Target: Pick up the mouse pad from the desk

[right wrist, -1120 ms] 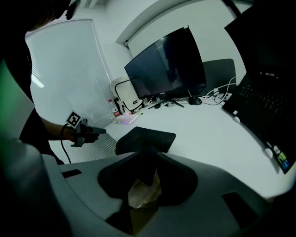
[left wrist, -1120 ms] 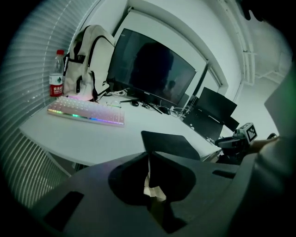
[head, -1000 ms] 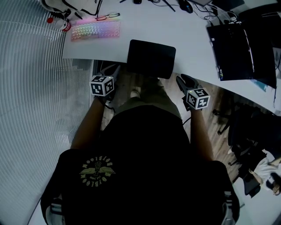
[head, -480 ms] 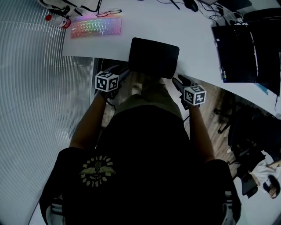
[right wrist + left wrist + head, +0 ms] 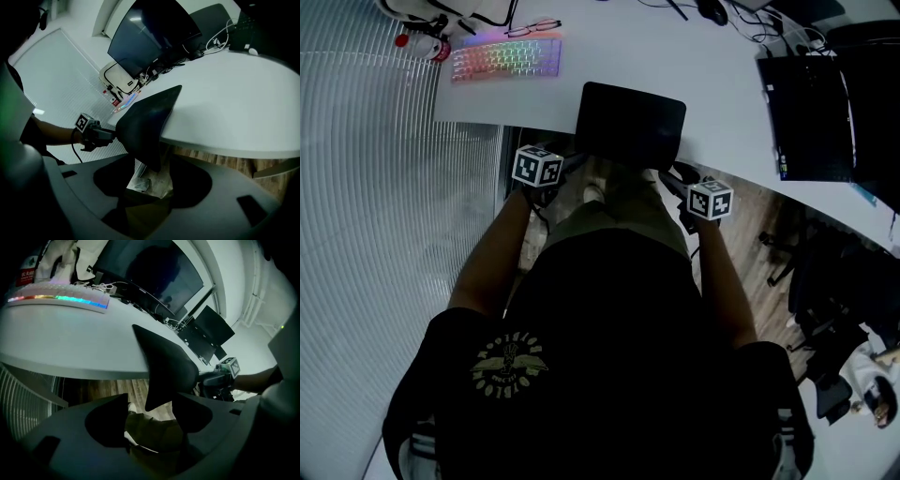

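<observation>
White desk (image 5: 712,84); black mouse pad (image 5: 630,124) overhangs its near edge. Left gripper (image 5: 569,161) and right gripper (image 5: 672,175) both released, jaws apart, one near pad corner between each pair.

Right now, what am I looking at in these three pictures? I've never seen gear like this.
No robot here: a person holds a left gripper and a right gripper, each a hand-held two-finger clamp with a marker cube. One picture comes from a camera on the person's head, looking down. The other two come from cameras riding on each gripper. On the white desk lie a lit keyboard, glasses and a black mouse pad that overhangs the near edge. Nothing is held yet: both sets of fingers are apart, with a drooping corner of the pad between them.
</observation>
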Tool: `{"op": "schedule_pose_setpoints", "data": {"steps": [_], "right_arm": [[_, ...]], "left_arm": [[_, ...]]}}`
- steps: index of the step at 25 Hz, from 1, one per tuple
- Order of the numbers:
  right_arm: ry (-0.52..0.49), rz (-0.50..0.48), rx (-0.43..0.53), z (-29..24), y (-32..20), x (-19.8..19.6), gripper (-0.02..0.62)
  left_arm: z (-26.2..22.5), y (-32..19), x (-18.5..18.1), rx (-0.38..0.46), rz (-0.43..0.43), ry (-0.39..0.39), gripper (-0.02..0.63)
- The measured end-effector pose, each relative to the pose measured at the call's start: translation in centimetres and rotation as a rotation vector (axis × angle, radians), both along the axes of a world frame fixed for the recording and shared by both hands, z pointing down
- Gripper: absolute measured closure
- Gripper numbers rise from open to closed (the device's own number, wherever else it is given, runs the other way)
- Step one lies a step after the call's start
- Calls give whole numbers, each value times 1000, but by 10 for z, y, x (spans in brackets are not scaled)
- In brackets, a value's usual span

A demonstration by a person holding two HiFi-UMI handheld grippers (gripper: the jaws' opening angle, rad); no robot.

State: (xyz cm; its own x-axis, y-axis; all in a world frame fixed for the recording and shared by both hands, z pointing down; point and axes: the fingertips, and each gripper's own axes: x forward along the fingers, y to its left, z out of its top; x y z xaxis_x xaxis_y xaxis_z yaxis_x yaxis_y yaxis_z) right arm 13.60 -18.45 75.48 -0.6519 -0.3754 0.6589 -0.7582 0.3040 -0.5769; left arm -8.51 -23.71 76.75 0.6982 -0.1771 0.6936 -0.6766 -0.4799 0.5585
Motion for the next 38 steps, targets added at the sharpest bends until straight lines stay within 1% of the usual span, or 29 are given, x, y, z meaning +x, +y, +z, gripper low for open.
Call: {"op": "schedule_pose_setpoints", "data": {"steps": [3,8,12,15,17,18,19,20,21,24,27,30,34,38], "right_arm": [[-26,11,-17,5,0,-5,377],[-77,20,-16,7,-6,-16,372],[-122,41,-5,2,-15,-22,371],[-139,49,-12,-4,-17,-25,371],[-131,47,-7,-9,-18,-27,387],[-118,48,-2,-11,-19,-26,409],[-99,50,4,-14,-20,-25,449],[-74,49,11,-16,-22,-23,503],[-48,41,18,-19,-23,-22,539],[42,-9,52,-32,-26,-24,574],[125,-72,106,-42,-27,-31,580],[188,-112,153,-54,-29,-35,580],[215,-132,204,-73,-32,-38,580],[216,-121,255,-92,-35,-37,580]], "left_arm": [[3,2,9,-28,29,16,324],[11,-2,22,-63,20,41,322],[10,3,37,-120,17,96,322],[5,8,43,-154,23,89,330],[4,12,43,-177,12,75,361],[3,12,42,-185,2,61,399],[1,13,40,-186,-9,42,468],[0,12,37,-183,-19,23,546],[-3,12,36,-178,-24,11,568],[-11,15,37,-156,-6,-13,581],[-20,15,37,-94,25,-66,583],[-32,8,36,-35,13,-88,584],[-48,2,36,26,3,-99,584],[-66,-3,35,79,-20,-82,584]]}}
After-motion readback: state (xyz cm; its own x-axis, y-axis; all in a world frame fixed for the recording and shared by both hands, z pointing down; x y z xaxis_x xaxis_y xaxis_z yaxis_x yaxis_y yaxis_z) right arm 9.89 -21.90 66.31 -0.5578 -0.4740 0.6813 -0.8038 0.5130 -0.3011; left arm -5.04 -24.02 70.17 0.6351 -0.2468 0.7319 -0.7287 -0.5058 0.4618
